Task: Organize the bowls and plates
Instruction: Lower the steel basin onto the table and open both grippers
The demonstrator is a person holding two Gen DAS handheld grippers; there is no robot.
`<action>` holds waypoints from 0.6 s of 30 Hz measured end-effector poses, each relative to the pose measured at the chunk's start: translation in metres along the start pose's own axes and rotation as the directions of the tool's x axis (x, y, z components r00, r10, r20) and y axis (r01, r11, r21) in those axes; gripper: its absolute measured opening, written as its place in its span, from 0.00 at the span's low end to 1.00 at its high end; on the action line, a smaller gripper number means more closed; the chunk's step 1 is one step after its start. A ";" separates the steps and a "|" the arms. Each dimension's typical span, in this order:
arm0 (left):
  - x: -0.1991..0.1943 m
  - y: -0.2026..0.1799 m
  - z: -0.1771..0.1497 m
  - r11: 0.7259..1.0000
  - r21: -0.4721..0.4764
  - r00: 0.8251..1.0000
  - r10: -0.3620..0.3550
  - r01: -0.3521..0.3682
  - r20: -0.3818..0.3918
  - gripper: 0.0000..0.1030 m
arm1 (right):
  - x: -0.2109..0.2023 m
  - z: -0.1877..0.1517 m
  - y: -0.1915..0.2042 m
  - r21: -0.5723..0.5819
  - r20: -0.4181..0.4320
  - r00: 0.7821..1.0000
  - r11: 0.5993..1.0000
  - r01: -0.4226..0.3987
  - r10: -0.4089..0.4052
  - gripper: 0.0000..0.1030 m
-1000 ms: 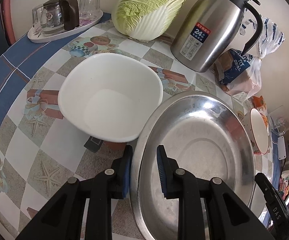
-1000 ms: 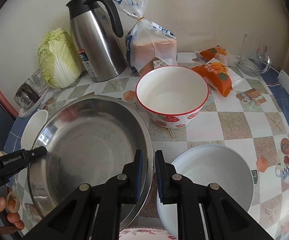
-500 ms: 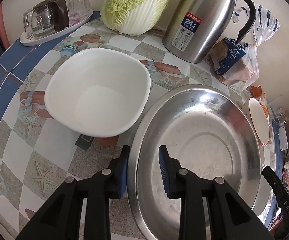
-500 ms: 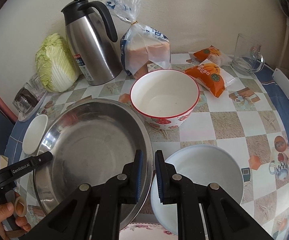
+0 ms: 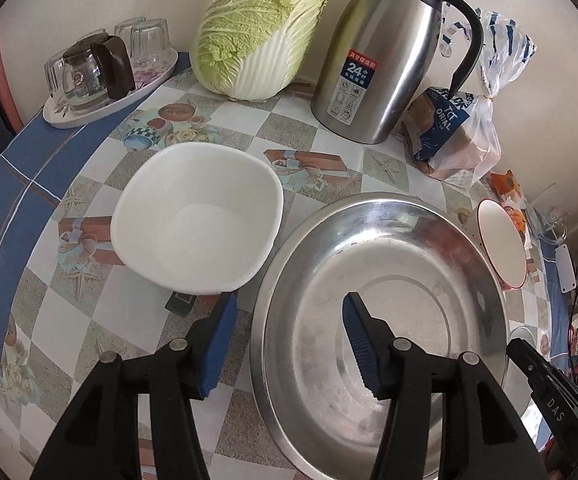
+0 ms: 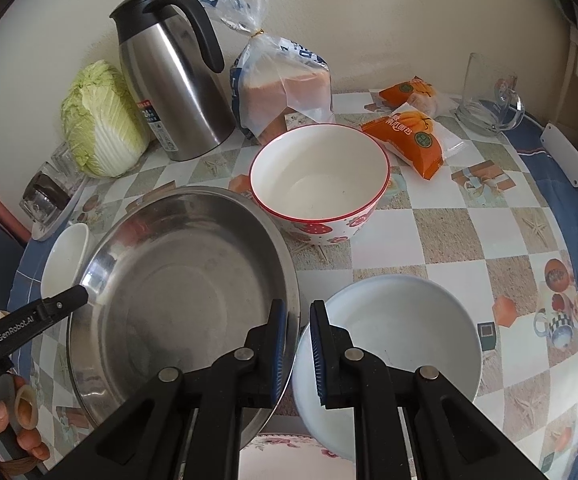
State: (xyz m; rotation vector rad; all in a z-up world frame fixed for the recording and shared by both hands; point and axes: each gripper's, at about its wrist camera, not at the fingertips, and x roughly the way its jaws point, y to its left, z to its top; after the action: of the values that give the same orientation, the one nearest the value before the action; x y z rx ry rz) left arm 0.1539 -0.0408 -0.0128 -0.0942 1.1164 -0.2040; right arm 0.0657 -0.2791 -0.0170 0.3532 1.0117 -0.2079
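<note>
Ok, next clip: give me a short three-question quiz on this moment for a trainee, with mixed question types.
1. True or false: the left tool is open, its fingers straddling the steel basin's rim.
2. In the right wrist view, which dish sits by the basin's far edge? A) red-rimmed bowl B) cutting board C) saucepan
3. What does the square white bowl contain?
Key: 1 true; 2 A; 3 nothing visible.
</note>
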 end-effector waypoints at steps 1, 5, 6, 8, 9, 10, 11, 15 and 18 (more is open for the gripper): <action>-0.002 -0.001 0.000 1.000 0.009 1.000 0.007 -0.007 0.001 0.57 | 0.000 0.000 0.000 -0.002 -0.005 1.000 1.000 0.004 -0.004 0.14; -0.006 -0.007 -0.001 0.998 0.055 1.000 0.028 -0.028 -0.002 0.72 | -0.003 0.000 0.003 -0.013 -0.018 1.000 1.000 0.022 -0.023 0.33; -0.006 -0.009 -0.002 0.997 0.067 0.999 0.033 -0.032 -0.003 0.72 | -0.004 0.000 0.004 -0.017 -0.018 0.999 1.000 0.025 -0.026 0.35; -0.007 -0.012 -0.003 0.996 0.085 0.999 0.038 -0.038 -0.002 0.76 | -0.005 0.001 0.005 -0.025 -0.023 0.999 0.999 0.031 -0.032 0.50; -0.006 -0.012 -0.004 0.995 0.090 0.999 0.041 -0.040 -0.002 0.78 | -0.005 0.001 0.006 -0.030 -0.028 0.999 0.999 0.033 -0.034 0.54; -0.006 -0.013 -0.004 0.995 0.096 0.999 0.042 -0.042 -0.002 0.83 | -0.006 0.001 0.008 -0.037 -0.031 0.999 0.999 0.033 -0.034 0.59; -0.006 -0.014 -0.004 0.994 0.103 0.999 0.043 -0.043 -0.001 0.85 | -0.007 0.001 0.009 -0.045 -0.031 0.999 0.998 0.033 -0.034 0.61; -0.007 -0.017 -0.006 0.990 0.127 0.998 0.055 -0.056 0.010 0.89 | -0.010 0.001 0.014 -0.065 -0.032 0.999 0.997 0.036 -0.038 0.69; -0.009 -0.018 -0.007 0.990 0.127 0.998 0.056 -0.058 0.020 0.91 | -0.012 0.001 0.017 -0.072 -0.028 0.999 0.997 0.037 -0.039 0.75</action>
State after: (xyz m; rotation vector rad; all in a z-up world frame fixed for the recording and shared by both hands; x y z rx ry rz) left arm 0.1419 -0.0563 -0.0044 0.0502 1.0860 -0.2226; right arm 0.0655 -0.2641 -0.0028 0.2731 1.0529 -0.2005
